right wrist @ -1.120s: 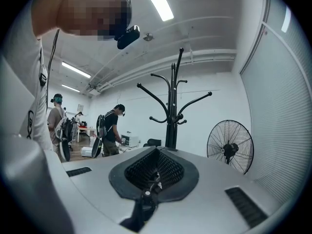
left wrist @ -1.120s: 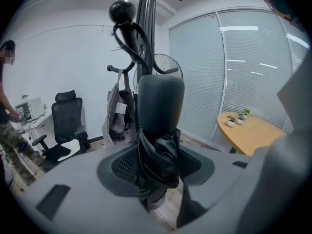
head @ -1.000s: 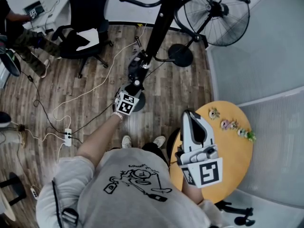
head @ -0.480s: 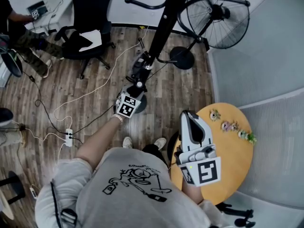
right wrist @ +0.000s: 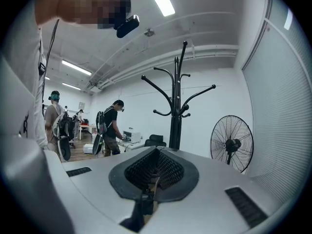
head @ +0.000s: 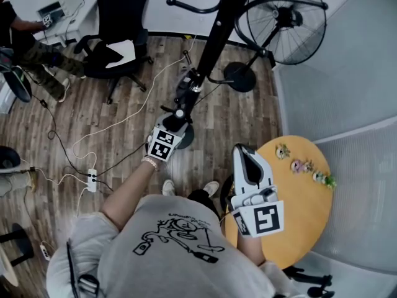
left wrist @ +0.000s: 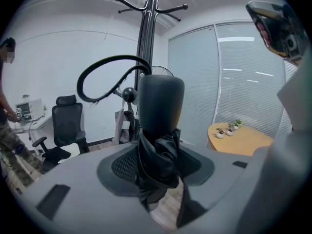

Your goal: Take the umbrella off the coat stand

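My left gripper (left wrist: 158,155) is shut on a black folded umbrella (left wrist: 161,106), and crumpled fabric bulges between the pads. Its black loop (left wrist: 105,65) arcs to the left in front of the coat stand (left wrist: 146,33); I cannot tell whether it still touches the pole. In the head view the left gripper (head: 177,118) holds the umbrella (head: 185,92) close to the stand's pole (head: 214,36), above its round base. My right gripper (head: 247,160) hangs over the edge of the round table, shut and holding nothing. In its own view the right gripper (right wrist: 156,160) faces the coat stand (right wrist: 175,116).
A standing fan (head: 285,17) is right of the stand. The yellow round table (head: 304,228) carries small plants (head: 301,164). A black office chair (head: 121,23) stands at the back left. Cables and a power strip (head: 91,179) lie on the wooden floor. People (right wrist: 109,126) stand further off.
The left gripper has risen a little with the umbrella beside the pole. The right gripper has stayed where it was.
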`<state>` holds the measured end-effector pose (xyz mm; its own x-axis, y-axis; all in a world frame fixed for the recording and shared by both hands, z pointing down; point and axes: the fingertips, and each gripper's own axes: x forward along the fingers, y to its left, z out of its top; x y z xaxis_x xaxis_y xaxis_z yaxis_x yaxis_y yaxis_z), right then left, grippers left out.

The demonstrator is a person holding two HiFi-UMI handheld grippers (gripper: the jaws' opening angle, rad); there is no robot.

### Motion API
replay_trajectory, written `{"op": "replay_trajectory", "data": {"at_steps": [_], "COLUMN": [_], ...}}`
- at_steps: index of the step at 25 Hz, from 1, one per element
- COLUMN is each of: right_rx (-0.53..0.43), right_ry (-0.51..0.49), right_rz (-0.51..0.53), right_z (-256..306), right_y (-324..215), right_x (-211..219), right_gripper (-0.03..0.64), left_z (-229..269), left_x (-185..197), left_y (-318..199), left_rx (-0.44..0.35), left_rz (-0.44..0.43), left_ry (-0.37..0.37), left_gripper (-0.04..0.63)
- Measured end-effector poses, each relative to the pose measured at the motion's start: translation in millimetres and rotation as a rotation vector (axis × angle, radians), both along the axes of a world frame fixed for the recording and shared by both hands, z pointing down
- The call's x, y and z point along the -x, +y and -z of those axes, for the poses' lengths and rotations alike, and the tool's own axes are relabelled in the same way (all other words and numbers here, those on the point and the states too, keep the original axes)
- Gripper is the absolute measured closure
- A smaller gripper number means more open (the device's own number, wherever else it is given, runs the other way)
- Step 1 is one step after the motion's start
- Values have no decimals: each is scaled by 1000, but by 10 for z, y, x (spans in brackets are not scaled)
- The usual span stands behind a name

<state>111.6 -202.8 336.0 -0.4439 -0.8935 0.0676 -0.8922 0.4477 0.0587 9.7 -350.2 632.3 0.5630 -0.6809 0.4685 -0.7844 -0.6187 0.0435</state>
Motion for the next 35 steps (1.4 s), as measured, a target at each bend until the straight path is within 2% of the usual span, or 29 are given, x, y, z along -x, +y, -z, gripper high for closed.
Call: {"op": "replay_trajectory", "data": {"at_steps": [8,35], "right_rx": [2,-4], "right_ry": [2,-7], "right_rz": [7,5], "right_z": [-8,13], "right_y": [-39,-212], "right_x": [33,95], "right_gripper": [601,601], "left_z": [401,1757], "left_x": [161,485], "left_y": [197,678], "left_rx": [-9,-119], "left_rz": [16,-44], "left_ry": [35,88], "left_gripper": [391,390]}}
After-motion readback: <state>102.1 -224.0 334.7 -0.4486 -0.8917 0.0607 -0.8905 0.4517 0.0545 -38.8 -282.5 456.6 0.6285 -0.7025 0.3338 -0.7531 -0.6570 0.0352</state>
